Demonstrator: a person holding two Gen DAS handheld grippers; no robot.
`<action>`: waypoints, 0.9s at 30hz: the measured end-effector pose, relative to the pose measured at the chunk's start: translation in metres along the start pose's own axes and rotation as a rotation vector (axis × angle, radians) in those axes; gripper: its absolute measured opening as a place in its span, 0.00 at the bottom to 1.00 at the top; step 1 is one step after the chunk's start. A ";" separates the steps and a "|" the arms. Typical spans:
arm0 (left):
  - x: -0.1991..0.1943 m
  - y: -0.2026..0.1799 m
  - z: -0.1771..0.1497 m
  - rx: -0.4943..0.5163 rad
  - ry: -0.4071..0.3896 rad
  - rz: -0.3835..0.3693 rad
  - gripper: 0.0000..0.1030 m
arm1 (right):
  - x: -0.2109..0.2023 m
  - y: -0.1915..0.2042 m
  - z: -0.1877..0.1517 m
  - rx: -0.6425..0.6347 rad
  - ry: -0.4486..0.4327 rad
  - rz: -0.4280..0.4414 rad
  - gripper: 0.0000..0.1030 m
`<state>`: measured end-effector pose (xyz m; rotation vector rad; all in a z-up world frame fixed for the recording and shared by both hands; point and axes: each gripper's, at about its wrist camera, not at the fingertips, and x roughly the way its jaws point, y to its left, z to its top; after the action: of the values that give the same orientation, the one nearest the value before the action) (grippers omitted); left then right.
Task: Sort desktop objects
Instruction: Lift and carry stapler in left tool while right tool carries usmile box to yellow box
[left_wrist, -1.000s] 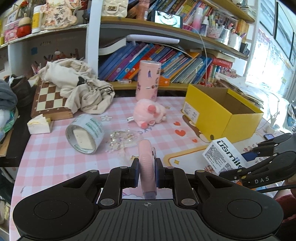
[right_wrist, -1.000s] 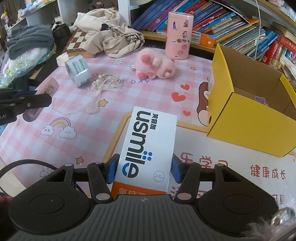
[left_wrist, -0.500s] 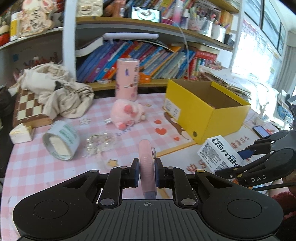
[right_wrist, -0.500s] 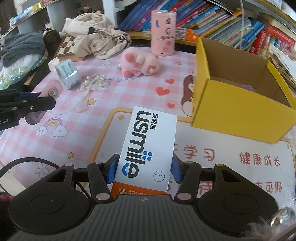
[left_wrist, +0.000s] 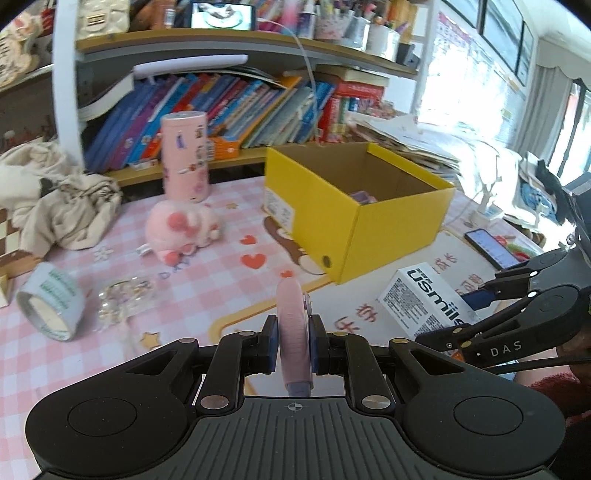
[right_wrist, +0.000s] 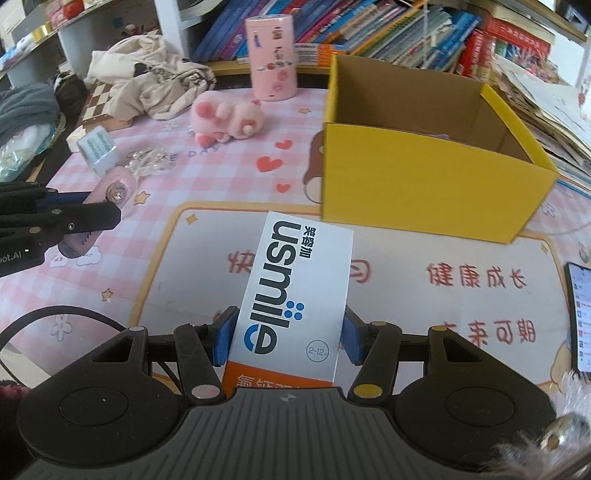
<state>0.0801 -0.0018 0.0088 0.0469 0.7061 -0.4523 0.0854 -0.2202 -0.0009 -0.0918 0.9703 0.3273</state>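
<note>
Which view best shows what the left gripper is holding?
The right wrist view: the flat pink case shows its decorated face, clamped in the left gripper. The left wrist view shows the case only edge-on between the blue pads.

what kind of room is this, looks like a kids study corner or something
Most likely a child's study desk at home: shelves crammed with picture books, a pink cartoon desk mat and a pink plush toy.

Flat pink oval case (left_wrist: 291, 325) with a small sticker, held edge-on above the table. White rectangular cardboard "usmile" box (right_wrist: 295, 291), orange at its near end, held pointing toward open yellow cardboard box (right_wrist: 424, 188), holding something lilac, possibly small.
</note>
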 end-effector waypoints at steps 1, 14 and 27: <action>0.002 -0.004 0.001 0.006 0.002 -0.005 0.15 | -0.001 -0.004 -0.001 0.005 -0.001 -0.001 0.53; 0.027 -0.049 0.022 0.086 0.018 -0.073 0.15 | -0.021 -0.051 -0.011 0.082 -0.014 -0.021 0.53; 0.057 -0.085 0.034 0.145 0.039 -0.167 0.15 | -0.033 -0.090 -0.028 0.165 0.001 -0.080 0.53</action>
<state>0.1036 -0.1064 0.0079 0.1340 0.7176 -0.6639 0.0739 -0.3192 0.0041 0.0192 0.9885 0.1725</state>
